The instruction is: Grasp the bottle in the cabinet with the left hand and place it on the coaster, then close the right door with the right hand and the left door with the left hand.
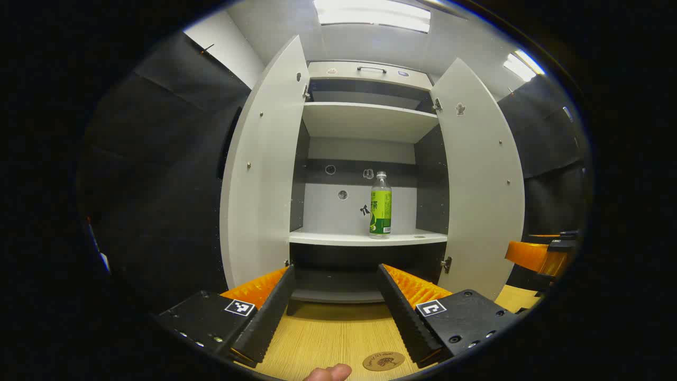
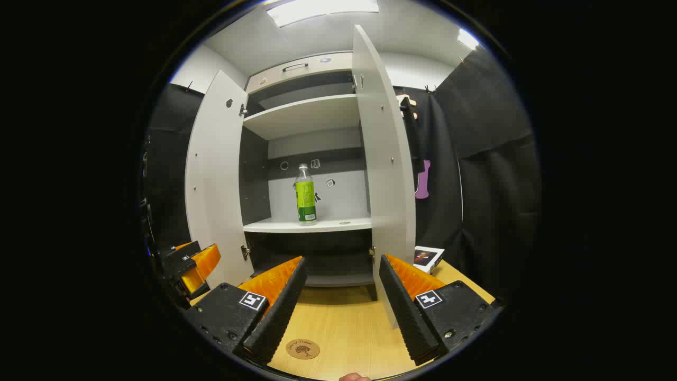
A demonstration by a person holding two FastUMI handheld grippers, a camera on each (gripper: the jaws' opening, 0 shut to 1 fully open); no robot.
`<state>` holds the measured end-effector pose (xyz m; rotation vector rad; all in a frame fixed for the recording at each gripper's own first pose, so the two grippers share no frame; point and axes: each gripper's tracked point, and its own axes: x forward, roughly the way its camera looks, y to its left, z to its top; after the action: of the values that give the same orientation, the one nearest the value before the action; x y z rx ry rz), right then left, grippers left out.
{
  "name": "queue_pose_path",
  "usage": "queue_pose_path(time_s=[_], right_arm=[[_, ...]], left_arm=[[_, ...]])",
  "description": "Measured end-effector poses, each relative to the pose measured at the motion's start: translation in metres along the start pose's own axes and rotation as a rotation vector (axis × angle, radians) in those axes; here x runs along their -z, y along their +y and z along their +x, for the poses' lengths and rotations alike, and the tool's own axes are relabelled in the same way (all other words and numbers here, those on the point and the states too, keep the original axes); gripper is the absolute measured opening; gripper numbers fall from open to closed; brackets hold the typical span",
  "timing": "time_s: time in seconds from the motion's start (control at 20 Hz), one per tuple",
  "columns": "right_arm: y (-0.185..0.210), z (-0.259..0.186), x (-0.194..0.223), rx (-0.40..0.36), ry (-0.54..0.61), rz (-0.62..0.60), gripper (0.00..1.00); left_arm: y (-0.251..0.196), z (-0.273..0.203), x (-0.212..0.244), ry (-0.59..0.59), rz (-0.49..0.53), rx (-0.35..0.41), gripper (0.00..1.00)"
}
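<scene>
Bottle standing upright on cabinet shelf; you are approaching, left gripper spread, empty; reach next.

Green-labelled bottle upright on cabinet shelf; round coaster on table.

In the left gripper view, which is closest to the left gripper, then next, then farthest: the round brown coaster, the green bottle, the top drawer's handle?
1. Round brown coaster: on the wooden table, just by the left gripper.
2. Green-labelled clear bottle: upright on the cabinet's middle shelf.
3. Dark drawer handle: at the cabinet's top, farthest.
</scene>
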<state>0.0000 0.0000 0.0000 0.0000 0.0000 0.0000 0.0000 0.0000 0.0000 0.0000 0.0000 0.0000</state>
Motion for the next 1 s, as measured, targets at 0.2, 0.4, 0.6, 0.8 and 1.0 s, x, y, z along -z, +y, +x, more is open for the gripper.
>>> queue_pose_path(time_s=[0.2,0.4,0.6,0.8,1.0], right_arm=[[0.002,-0.003,-0.004,-0.002,-0.012,-0.002,0.85],[0.005,-0.005,-0.003,-0.013,-0.007,-0.011,0.85],[0.007,-0.009,-0.002,-0.014,-0.004,-0.01,0.85],[0.008,-0.012,-0.003,-0.015,-0.003,-0.015,0.85],[0.011,-0.013,-0.004,-0.022,-0.005,-0.016,0.85]], left_arm=[[0.001,-0.003,-0.003,-0.009,0.003,-0.002,0.95],[0.002,-0.006,-0.003,-0.005,-0.004,-0.006,0.95],[0.006,-0.009,-0.001,0.003,-0.015,-0.009,0.95],[0.003,-0.008,-0.003,0.003,-0.012,0.011,0.95],[-0.006,0.003,-0.011,-0.004,-0.001,0.057,0.95]])
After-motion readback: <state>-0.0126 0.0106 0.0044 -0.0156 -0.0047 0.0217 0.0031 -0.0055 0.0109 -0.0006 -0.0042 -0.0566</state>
